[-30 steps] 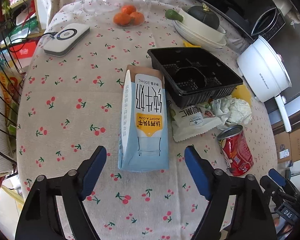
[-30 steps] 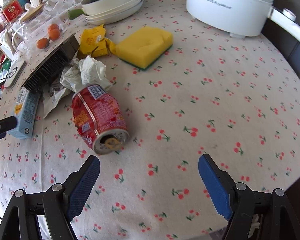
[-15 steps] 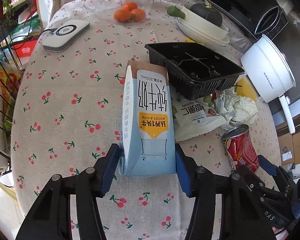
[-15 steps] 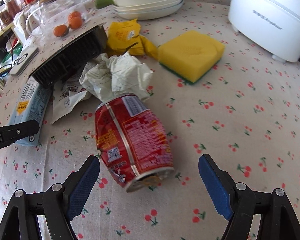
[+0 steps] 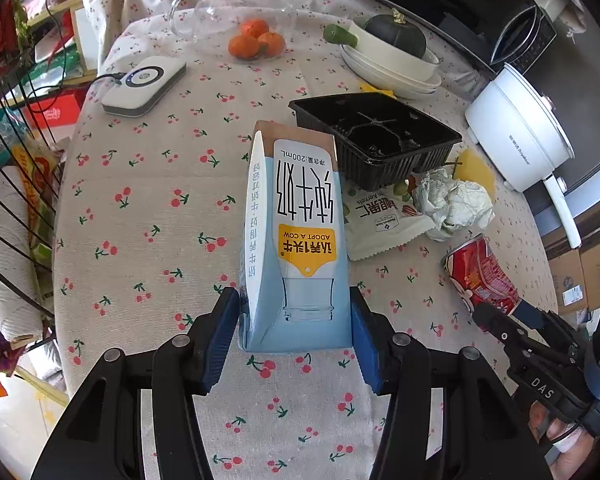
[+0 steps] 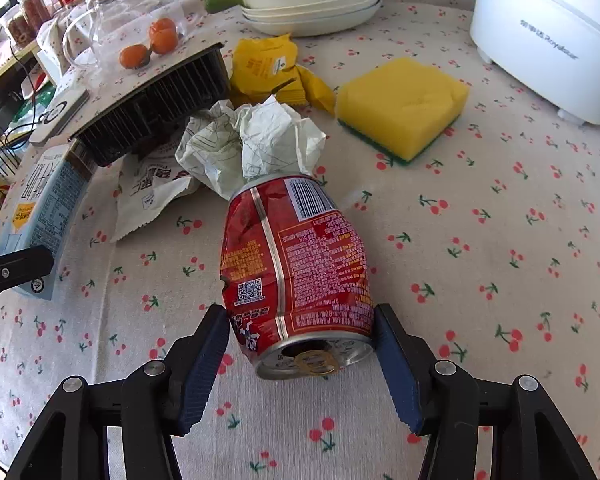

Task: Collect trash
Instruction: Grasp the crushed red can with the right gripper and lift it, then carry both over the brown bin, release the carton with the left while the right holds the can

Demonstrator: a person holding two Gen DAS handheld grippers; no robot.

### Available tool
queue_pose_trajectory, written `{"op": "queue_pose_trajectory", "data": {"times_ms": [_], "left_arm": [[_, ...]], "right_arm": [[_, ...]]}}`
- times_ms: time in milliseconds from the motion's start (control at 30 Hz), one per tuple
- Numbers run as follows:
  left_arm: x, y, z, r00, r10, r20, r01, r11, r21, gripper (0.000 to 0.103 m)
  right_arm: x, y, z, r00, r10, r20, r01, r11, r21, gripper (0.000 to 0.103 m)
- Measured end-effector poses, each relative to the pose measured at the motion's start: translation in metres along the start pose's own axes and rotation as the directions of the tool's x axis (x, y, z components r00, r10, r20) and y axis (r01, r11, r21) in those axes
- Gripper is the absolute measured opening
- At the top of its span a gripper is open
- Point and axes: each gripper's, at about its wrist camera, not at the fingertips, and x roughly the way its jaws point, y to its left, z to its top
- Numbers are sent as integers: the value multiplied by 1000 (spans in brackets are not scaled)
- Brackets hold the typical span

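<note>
A light-blue milk carton [image 5: 300, 208] lies lengthwise on the cherry-print tablecloth [image 5: 148, 208]. My left gripper [image 5: 294, 312] is shut on its near end, with both blue pads pressed against its sides. A dented red drink can [image 6: 296, 248] lies on its side with its pull-tab end toward me. My right gripper [image 6: 300, 320] has its jaws closing on that end, and both pads touch the can. Behind the can are a crumpled paper ball [image 6: 256, 140], a white snack wrapper [image 6: 152, 196], a black plastic tray [image 6: 156, 100] and yellow packets [image 6: 268, 64].
A yellow sponge [image 6: 404, 104] and a white electric pot [image 6: 548, 36] sit to the right. Stacked white dishes [image 5: 392, 68] holding a green squash, oranges [image 5: 256, 40] under a glass jug and a white device [image 5: 144, 84] fill the far side. A wire rack [image 5: 8, 184] borders the left edge.
The left jaws came together on the carton's near end. The right gripper moved forward until the can lay between its fingers, and then its jaws narrowed onto the can.
</note>
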Motion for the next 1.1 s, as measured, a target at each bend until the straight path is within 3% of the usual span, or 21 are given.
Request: {"op": "queue_pose_trajectory", "data": {"times_ms": [600, 900, 1100], "left_arm": [[-56, -5, -27, 996, -85, 41, 82, 995, 60, 56], [-69, -58, -42, 988, -152, 33, 144, 974, 175, 56], [-68, -116, -60, 977, -211, -8, 206, 941, 269, 56]], "right_arm": [[-79, -10, -26, 998, -22, 57, 22, 1000, 5, 61], [-122, -39, -50, 993, -58, 99, 55, 998, 35, 61], [-148, -76, -76, 989, -100, 111, 89, 991, 100, 61]]}}
